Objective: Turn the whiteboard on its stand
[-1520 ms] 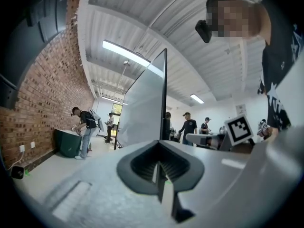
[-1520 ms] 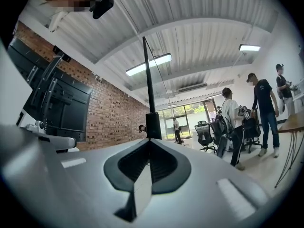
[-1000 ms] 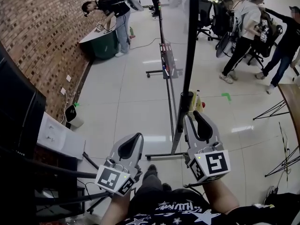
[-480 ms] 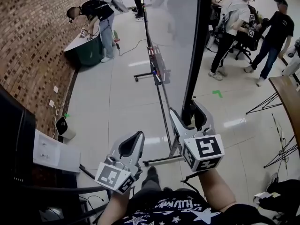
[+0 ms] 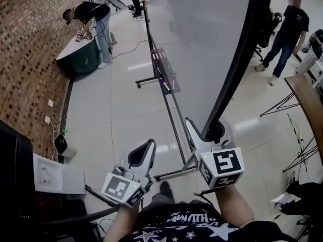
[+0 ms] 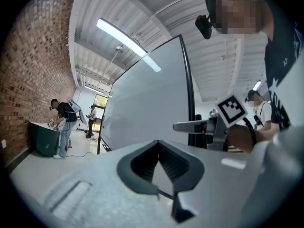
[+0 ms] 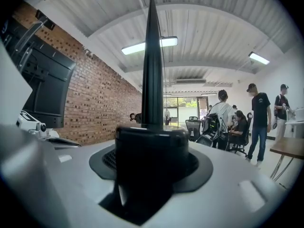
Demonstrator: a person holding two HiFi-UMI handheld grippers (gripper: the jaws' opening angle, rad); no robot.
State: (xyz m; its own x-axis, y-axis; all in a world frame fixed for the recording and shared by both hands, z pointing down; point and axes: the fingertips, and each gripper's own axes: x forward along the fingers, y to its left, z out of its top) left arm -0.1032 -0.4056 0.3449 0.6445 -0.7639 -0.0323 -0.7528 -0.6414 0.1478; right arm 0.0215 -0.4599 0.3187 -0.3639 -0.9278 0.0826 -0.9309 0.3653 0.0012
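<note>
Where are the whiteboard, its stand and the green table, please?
whiteboard [image 5: 202, 44], head view, white face.
stand [image 5: 174, 173], head view, floor bar.
green table [image 5: 83, 60], head view, front side.

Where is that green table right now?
In the head view the green table is at upper left, against the brick wall, left of the whiteboard, with a person bent over it.

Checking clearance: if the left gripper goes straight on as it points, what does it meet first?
Probably the face of the whiteboard, straight ahead of the left gripper; nothing shows between them. Depth is unclear.
</note>
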